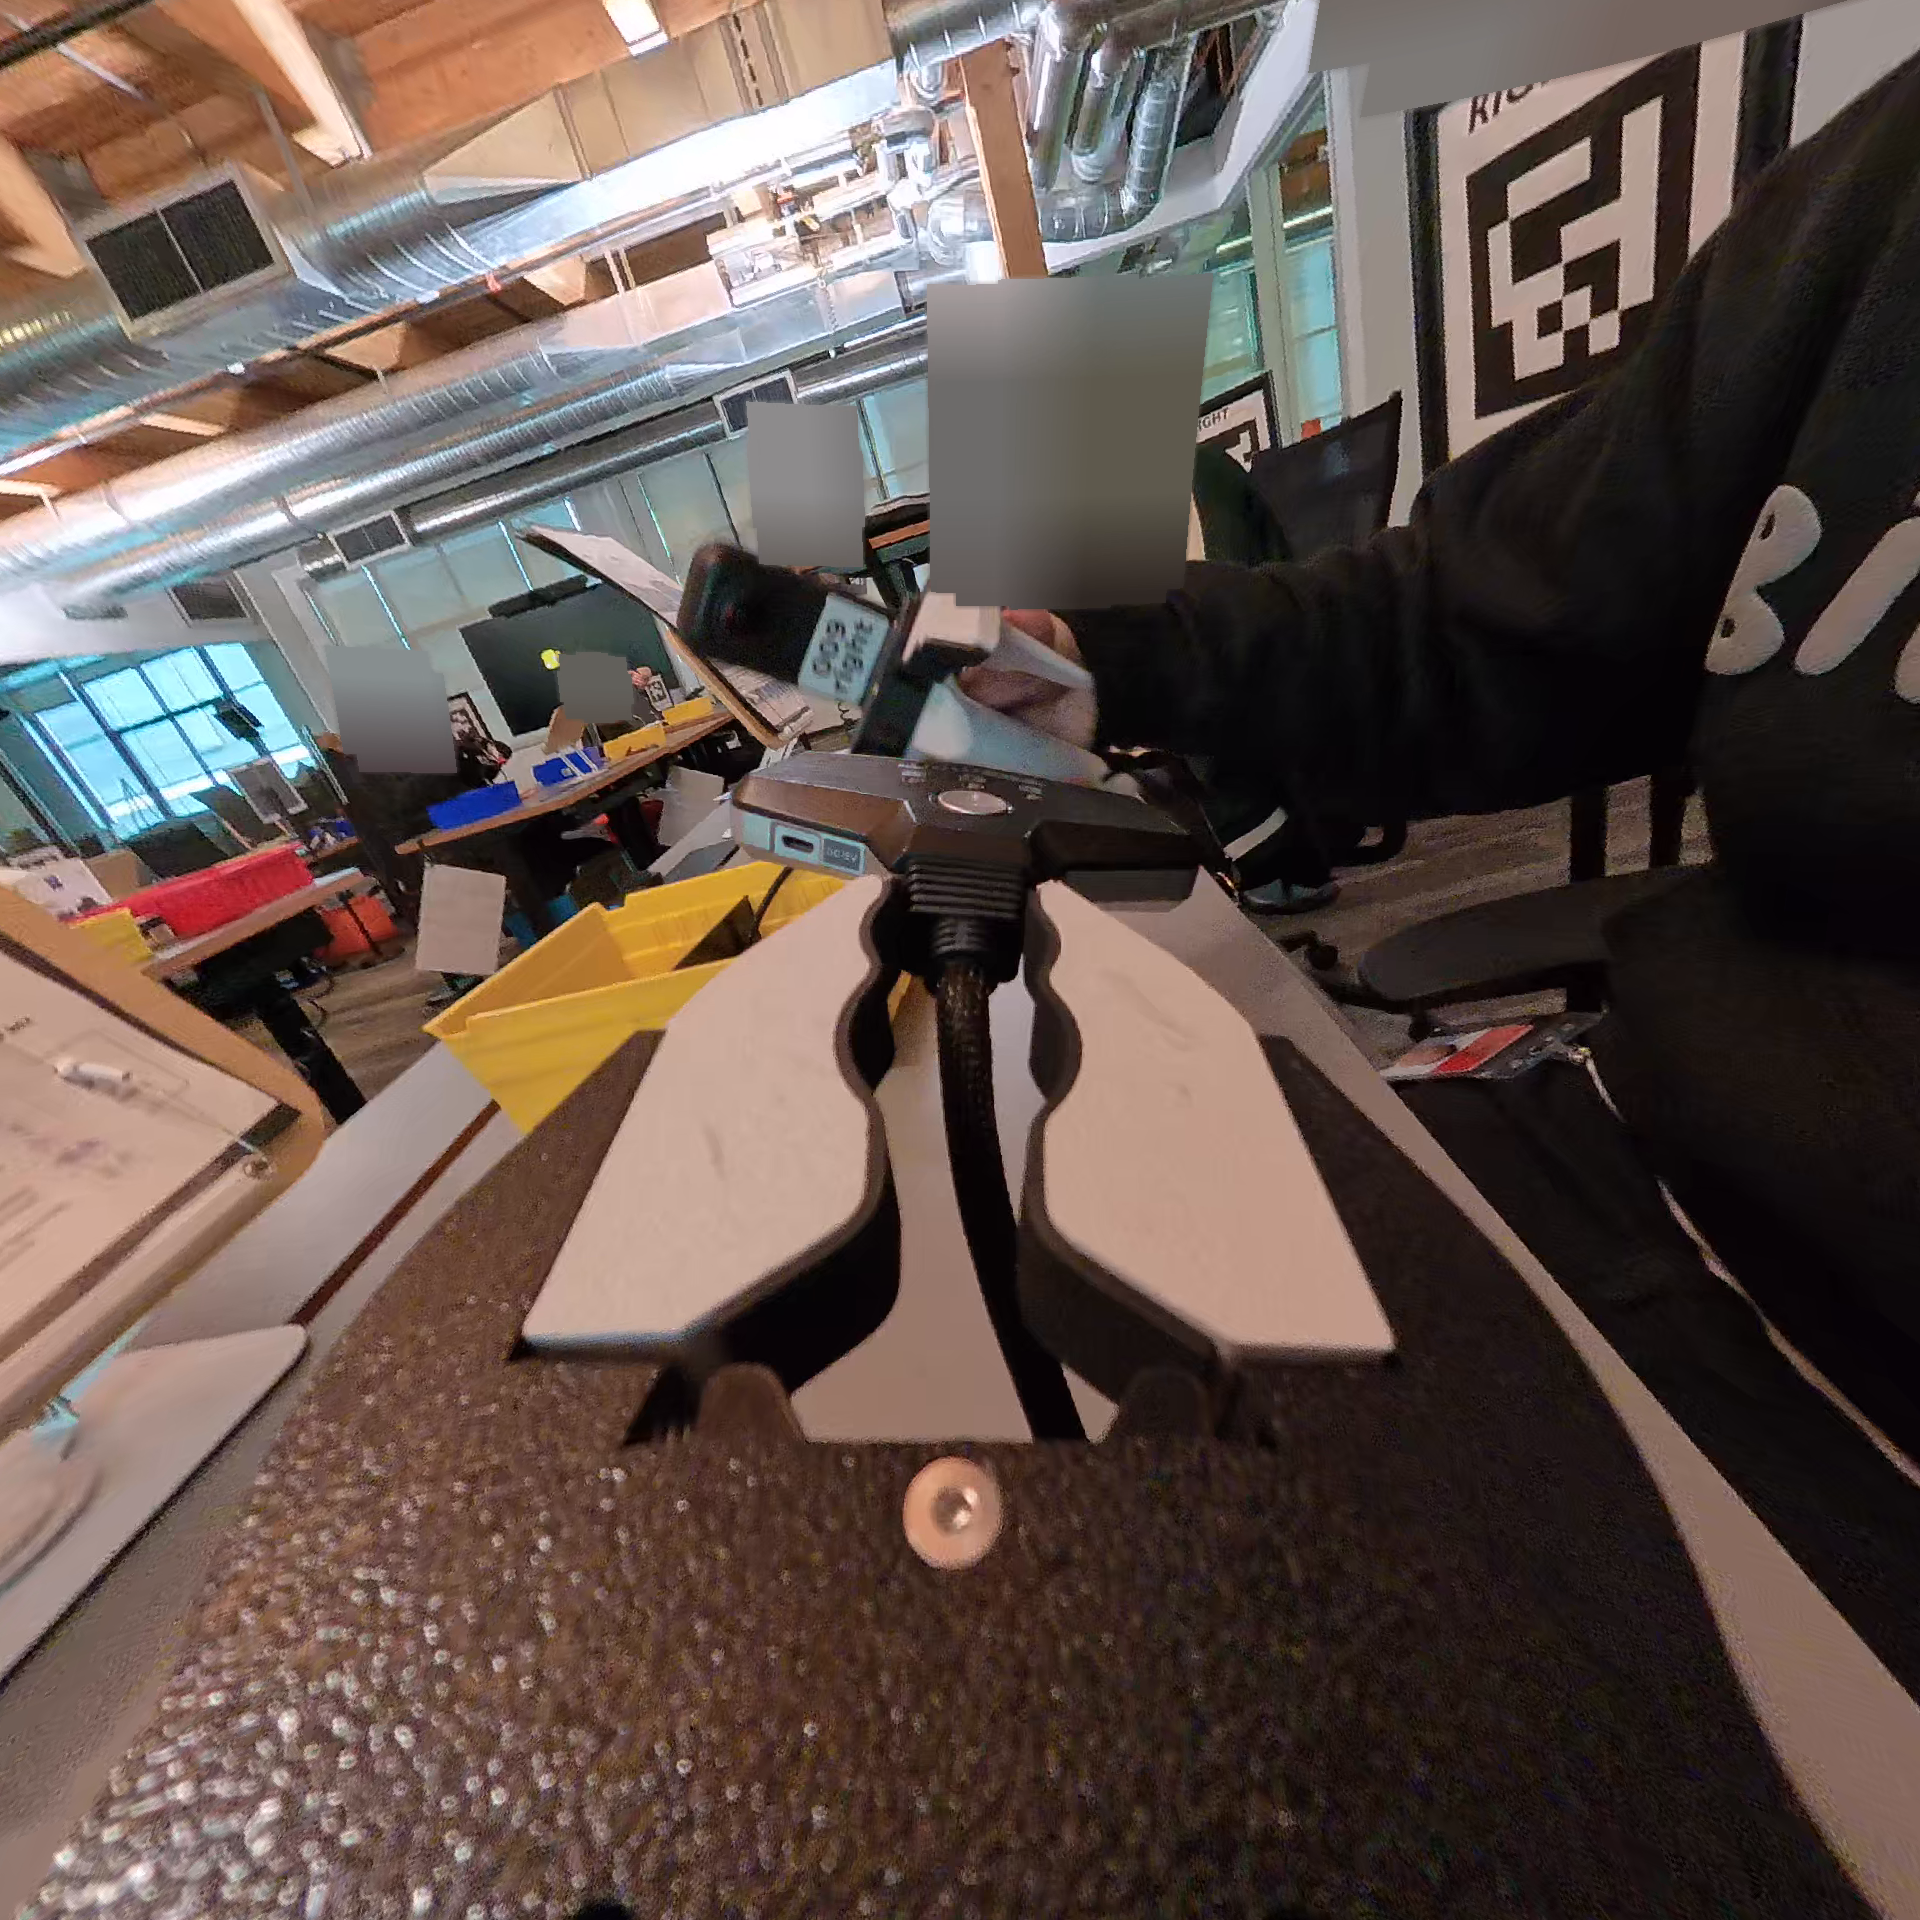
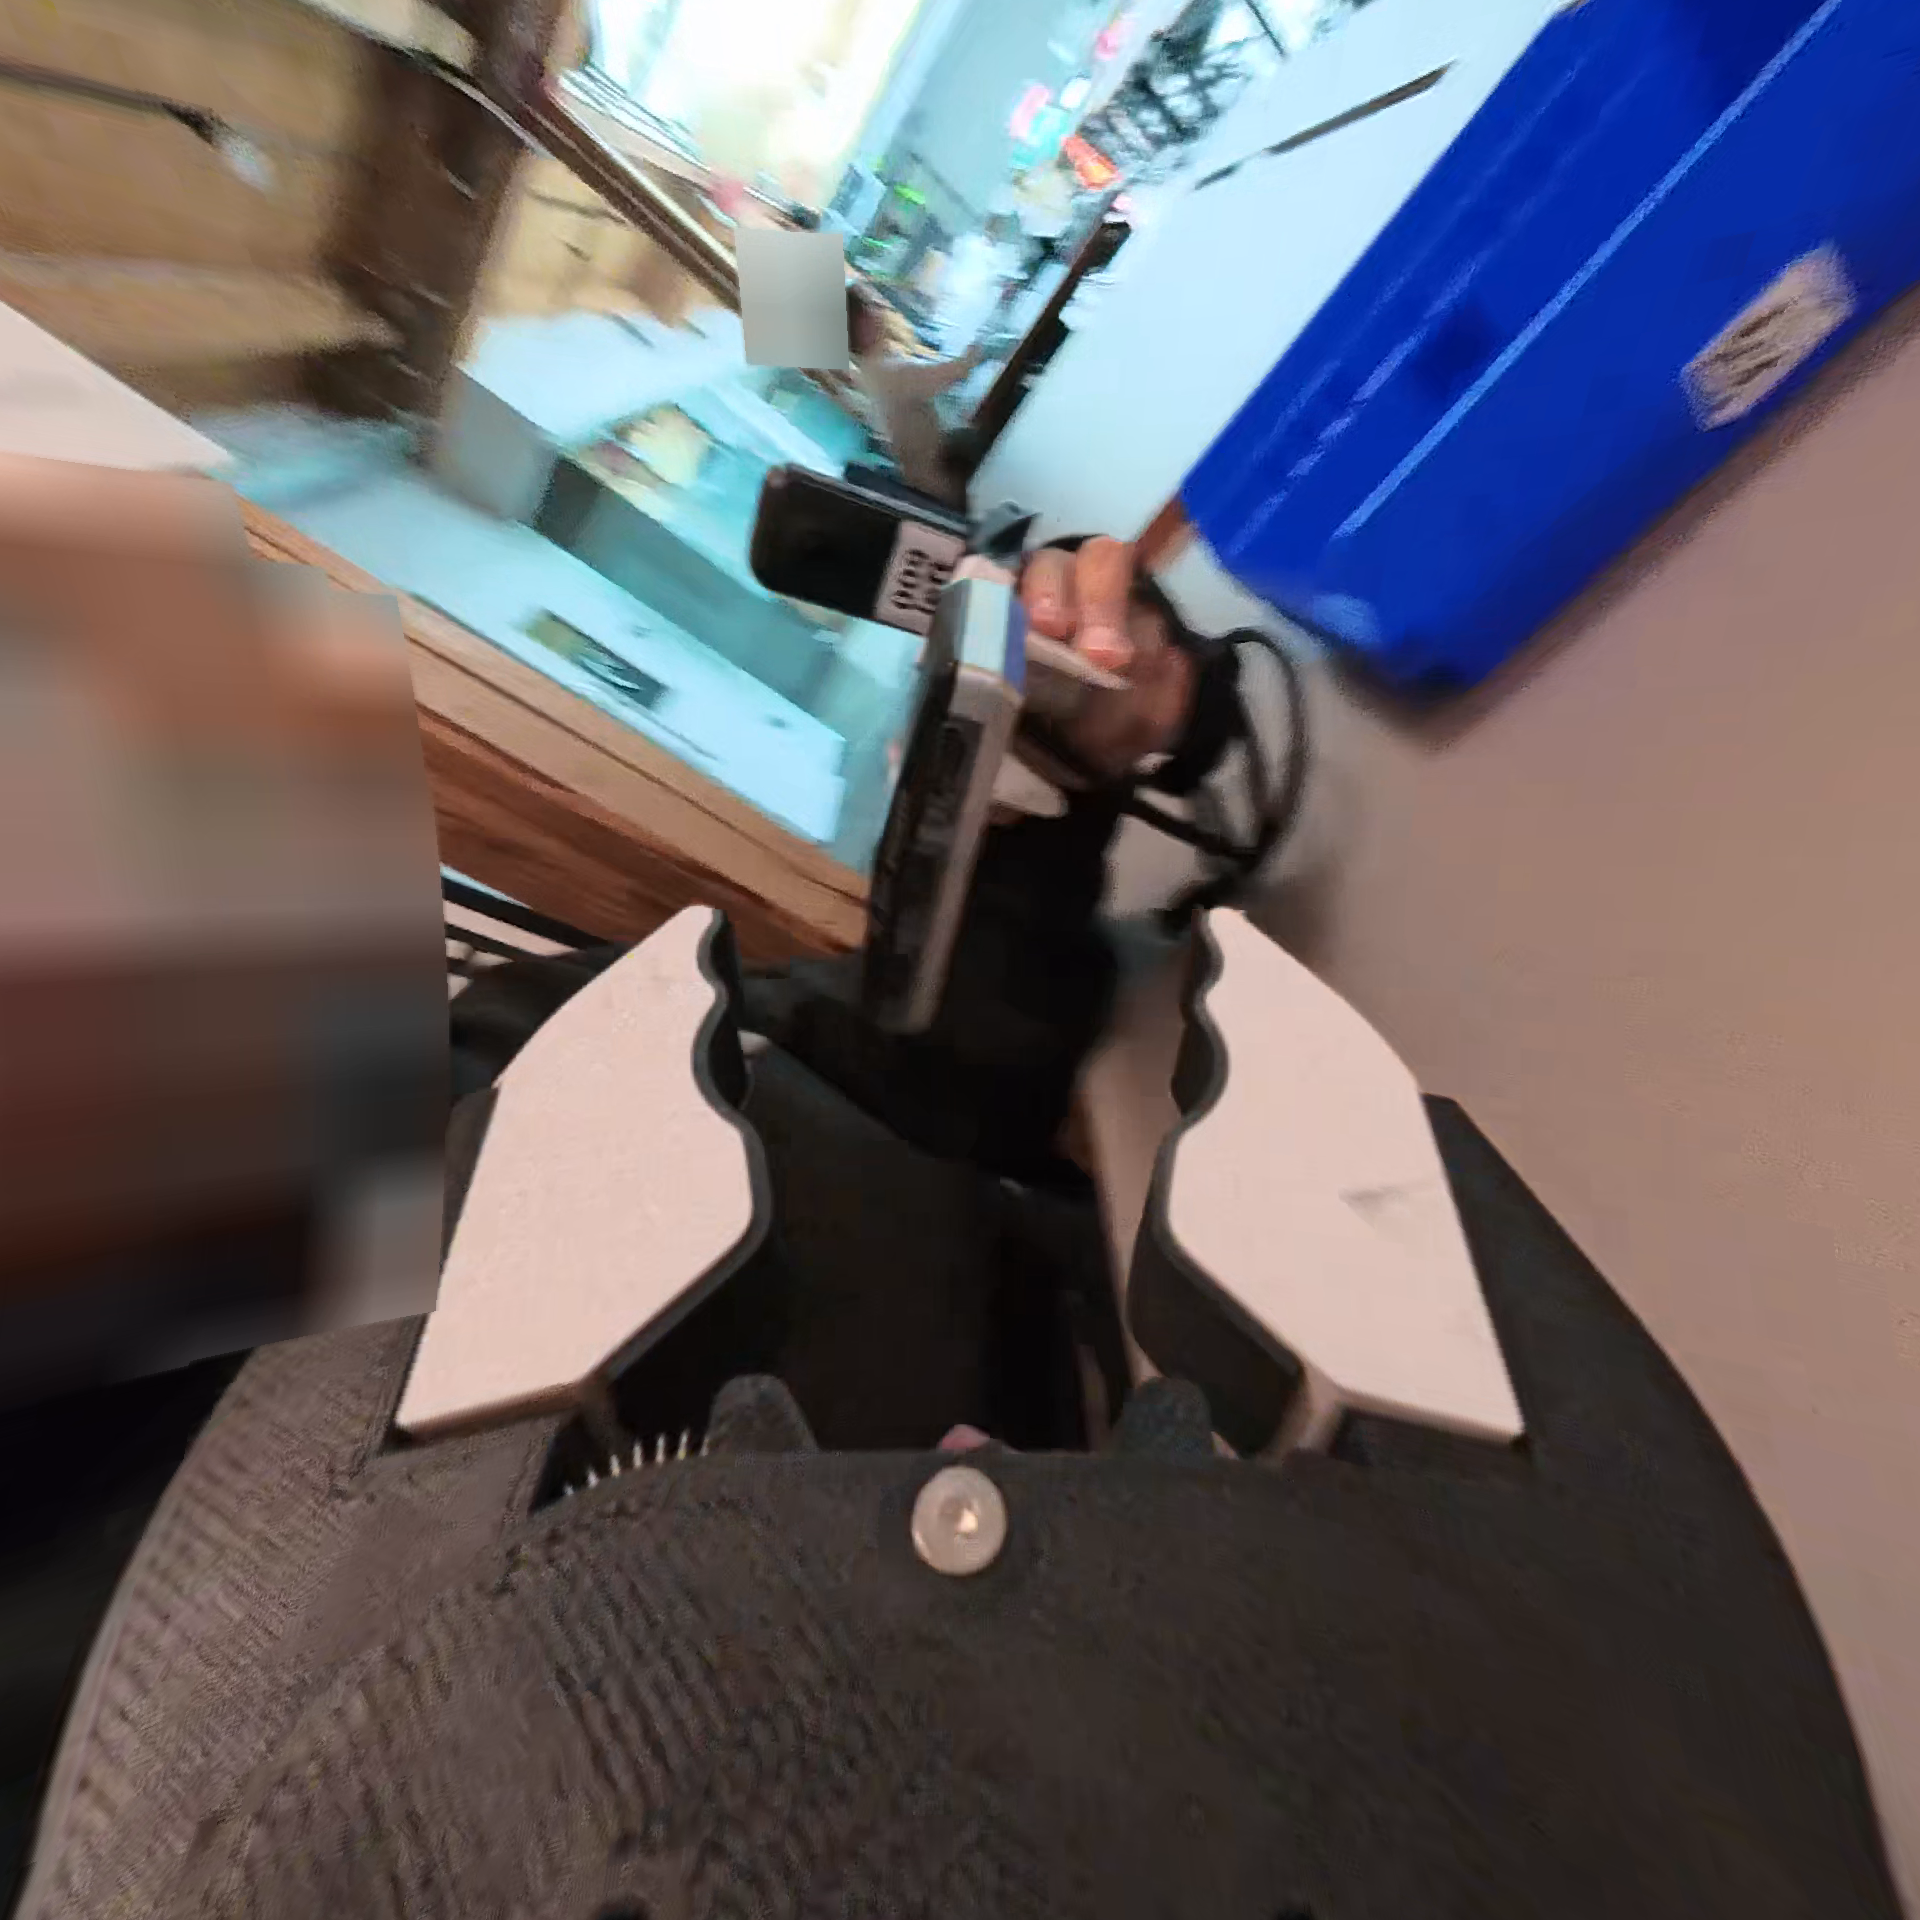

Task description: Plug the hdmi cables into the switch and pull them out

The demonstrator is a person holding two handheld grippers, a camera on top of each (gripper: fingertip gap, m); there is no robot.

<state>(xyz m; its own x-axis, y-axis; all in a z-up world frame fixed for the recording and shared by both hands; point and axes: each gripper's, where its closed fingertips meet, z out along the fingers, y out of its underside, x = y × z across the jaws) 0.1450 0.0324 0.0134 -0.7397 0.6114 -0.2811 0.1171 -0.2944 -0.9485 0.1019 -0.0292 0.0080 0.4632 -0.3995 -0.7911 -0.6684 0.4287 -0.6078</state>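
Switch (image 1: 961,821) held up by left claw (image 1: 961,914) pinching its cable (image 1: 971,1091) (braided); right claw (image 2: 961,987) gapes empty.

Open-plan workshop-lab: exposed ceiling ducts (image 1: 312,457), workbenches (image 1: 582,790), coloured parts bins (image 1: 623,997).

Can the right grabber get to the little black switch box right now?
Probably yes. The right gripper is open and empty, and the switch sits just past its fingertips with nothing between them. The left gripper holds the cable on the other side.
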